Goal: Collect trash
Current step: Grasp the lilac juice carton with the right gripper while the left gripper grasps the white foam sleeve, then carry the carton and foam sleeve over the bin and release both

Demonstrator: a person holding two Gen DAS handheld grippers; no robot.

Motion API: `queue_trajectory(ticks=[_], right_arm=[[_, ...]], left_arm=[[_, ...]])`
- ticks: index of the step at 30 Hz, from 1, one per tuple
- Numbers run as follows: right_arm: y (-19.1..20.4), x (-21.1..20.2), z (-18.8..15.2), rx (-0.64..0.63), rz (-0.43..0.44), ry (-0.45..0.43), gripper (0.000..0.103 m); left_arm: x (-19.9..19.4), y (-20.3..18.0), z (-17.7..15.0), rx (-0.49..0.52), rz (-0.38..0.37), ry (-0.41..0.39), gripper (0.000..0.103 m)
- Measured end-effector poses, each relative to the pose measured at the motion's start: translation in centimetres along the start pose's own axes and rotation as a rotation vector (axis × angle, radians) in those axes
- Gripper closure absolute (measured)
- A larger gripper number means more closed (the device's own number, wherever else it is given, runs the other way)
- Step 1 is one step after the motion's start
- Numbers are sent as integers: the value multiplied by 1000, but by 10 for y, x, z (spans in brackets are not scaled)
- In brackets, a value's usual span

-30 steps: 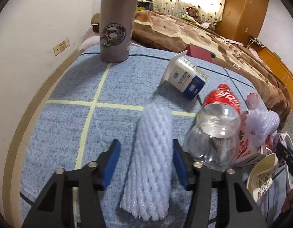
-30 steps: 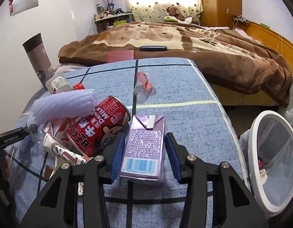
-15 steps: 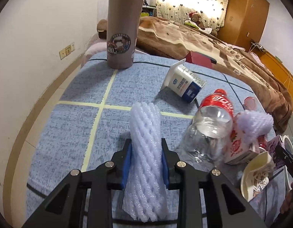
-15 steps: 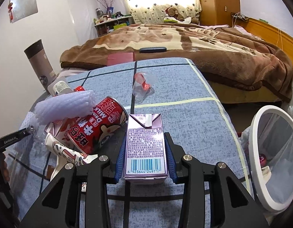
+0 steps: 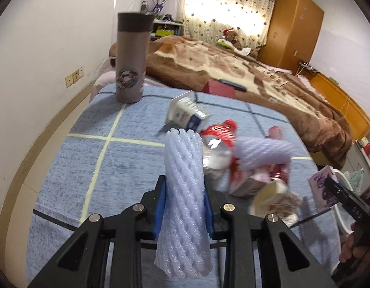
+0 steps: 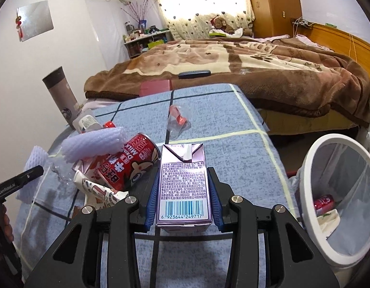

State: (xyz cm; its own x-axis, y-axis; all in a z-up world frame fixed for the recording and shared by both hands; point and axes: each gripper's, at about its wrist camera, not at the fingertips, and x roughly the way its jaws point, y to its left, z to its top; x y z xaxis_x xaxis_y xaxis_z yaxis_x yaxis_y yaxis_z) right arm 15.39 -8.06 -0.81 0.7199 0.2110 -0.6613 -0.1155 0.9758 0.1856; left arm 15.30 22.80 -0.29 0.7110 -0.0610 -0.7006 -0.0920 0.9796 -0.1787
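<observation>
My left gripper is shut on a white foam net sleeve and holds it upright above the blue table cloth. My right gripper is shut on a purple milk carton, lifted off the cloth. A trash pile lies between them: a red milk can, a second foam sleeve, a clear plastic bottle with a red label, a white and blue carton and a paper cup. A white-rimmed trash bin stands to the right of the table.
A tall grey tumbler stands at the table's far left corner. A crumpled clear wrapper with red lies mid-table. A bed with a brown blanket is behind the table. A wall runs along the left.
My left gripper closed on the foam sleeve and lifted it upright. My right gripper closed on the purple carton and raised it off the cloth.
</observation>
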Motion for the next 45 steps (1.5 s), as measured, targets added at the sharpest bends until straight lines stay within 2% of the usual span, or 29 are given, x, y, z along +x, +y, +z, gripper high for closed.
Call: queue_trajectory(ticks=[14,23,27,35,45], right_arm=[[-34,-35,1,15,6,-59,64],[-69,-59,-1,45,-40,-94,64],[-88,-68,-1,68,-69,-111,64],[-125,-74,-4,89,-127,-103,64],[-168,-74,-13,124,-203,-66,64]], left_arm=[[-25,-89,-5,90,-129,-30,74],[-21,-152,-14,163,-215,-9,74],[-17,-184,-17,181,-276,-3,74],[-1,-249,-26,238,-389,47,74],[20,-324,-44,330,-470,123,74]])
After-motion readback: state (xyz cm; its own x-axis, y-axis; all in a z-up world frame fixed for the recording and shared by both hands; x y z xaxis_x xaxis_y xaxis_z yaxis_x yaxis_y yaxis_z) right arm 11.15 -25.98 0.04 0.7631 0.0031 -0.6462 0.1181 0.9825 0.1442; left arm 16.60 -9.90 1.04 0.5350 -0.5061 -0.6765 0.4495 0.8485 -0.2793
